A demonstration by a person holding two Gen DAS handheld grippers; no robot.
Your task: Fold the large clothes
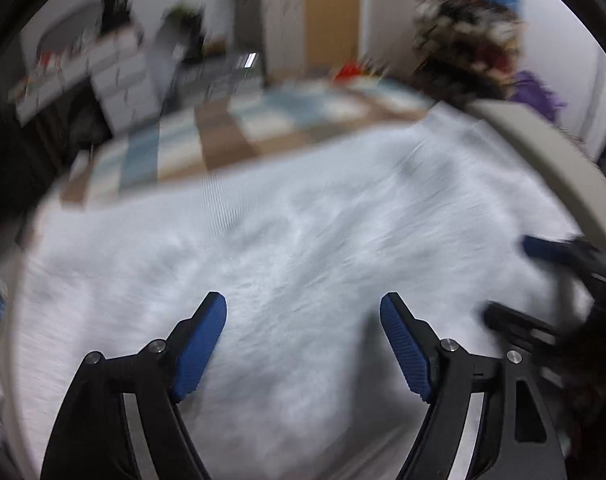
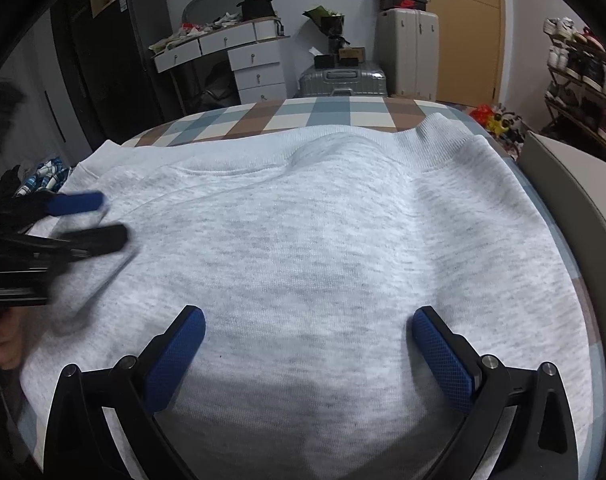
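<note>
Sweatshirt [image 2: 303, 232], light heather grey, lies spread flat over a bed with a checked cover [image 2: 287, 114] of blue, brown and cream squares. Seen from the right wrist, the garment fills the middle of the view, its ribbed band running along the far edge toward twelve o'clock, and a soft hump rises in the fabric just below that band. The checked cover shows beyond it at twelve o'clock and as a thin strip down the three o'clock side.

Right gripper [image 2: 309, 324] hangs over the near part of the cloth, at six o'clock in its own view, its blue pads spread wide with nothing but fabric below them; they pinch nothing. Left gripper [image 2: 103, 218] enters at nine o'clock in that view, blurred, over the garment's left side.

From the left wrist the picture is smeared by motion. Left gripper [image 1: 303, 316] stands at six o'clock with its fingers apart and nothing caught between them, the grey sweatshirt [image 1: 303, 232] beneath. Right gripper [image 1: 515, 280] shows at three o'clock, also blurred.

Behind the bed stand a white drawer desk [image 2: 255, 64] at eleven o'clock, suitcases [image 2: 407, 52] at one o'clock and a shoe rack [image 2: 583, 72] at two o'clock
</note>
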